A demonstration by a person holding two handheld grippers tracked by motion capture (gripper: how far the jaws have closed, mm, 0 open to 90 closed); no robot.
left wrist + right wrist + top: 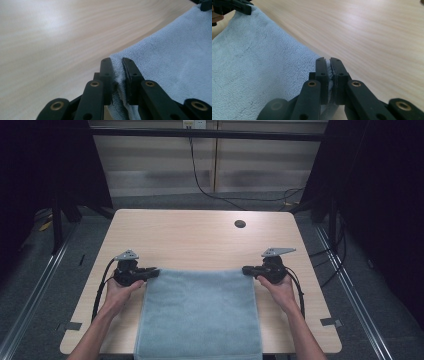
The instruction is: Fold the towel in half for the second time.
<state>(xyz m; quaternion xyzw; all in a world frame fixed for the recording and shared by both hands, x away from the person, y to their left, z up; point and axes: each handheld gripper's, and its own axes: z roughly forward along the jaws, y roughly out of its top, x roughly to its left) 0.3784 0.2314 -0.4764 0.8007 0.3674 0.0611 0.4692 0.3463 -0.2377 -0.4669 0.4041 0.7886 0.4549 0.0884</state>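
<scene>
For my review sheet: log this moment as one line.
left gripper: shut on towel far-left corner | right gripper: shut on far-right corner | towel flat on table

Bare wooden table point(200, 237) is lying open across the far half, offering free passage beyond the pale blue towel point(200, 312), which is covering the near middle down to the near edge. A small dark round hole point(240, 224) is sitting far right. Strips of tabletop are staying open left and right of the towel, where the person's forearms are resting.
</scene>
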